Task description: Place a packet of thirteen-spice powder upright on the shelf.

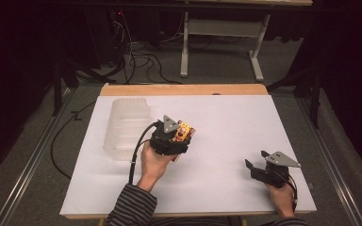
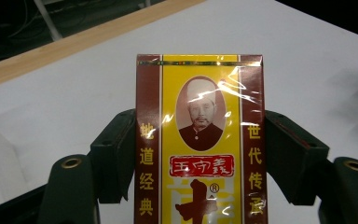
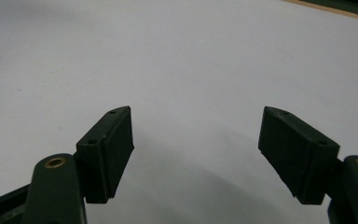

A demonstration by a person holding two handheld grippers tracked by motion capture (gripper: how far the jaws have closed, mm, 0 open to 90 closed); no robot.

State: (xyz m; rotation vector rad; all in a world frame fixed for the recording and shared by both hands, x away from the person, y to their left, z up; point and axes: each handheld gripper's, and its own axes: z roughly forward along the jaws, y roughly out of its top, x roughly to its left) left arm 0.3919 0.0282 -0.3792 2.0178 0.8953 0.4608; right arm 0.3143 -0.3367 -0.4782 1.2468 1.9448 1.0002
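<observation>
The left tongs (image 1: 185, 134) are clamped on a yellow-and-maroon packet (image 1: 184, 132), a pad pressing on each of its long sides. In the left gripper view the packet (image 2: 199, 140) stands upright between the two black jaws, its front facing the camera: a yellow middle panel with an oval portrait, a red label with characters below it, and maroon side strips carrying gold characters. Its wrapper is glossy and catches the light near the top right. The packet is held clear of the counter (image 1: 226, 122), roughly at the middle of the white surface, with the person's left hand (image 1: 154, 160) wrapped around the body of the tongs and a striped sleeve (image 1: 132, 207) behind it.

The right tongs (image 1: 255, 157) stand wide open with nothing between them; in the right gripper view the two pads (image 3: 116, 144) frame bare white counter (image 3: 177, 60). They rest low near the front right part of the counter, well apart from the packet, held by the right hand (image 1: 280, 195).

Just left of the left tongs a translucent plastic bin (image 1: 125, 127) sits on the counter. Beyond the far wooden edge, cables (image 1: 136, 56) lie on the floor beside a grey desk frame (image 1: 221, 28).
</observation>
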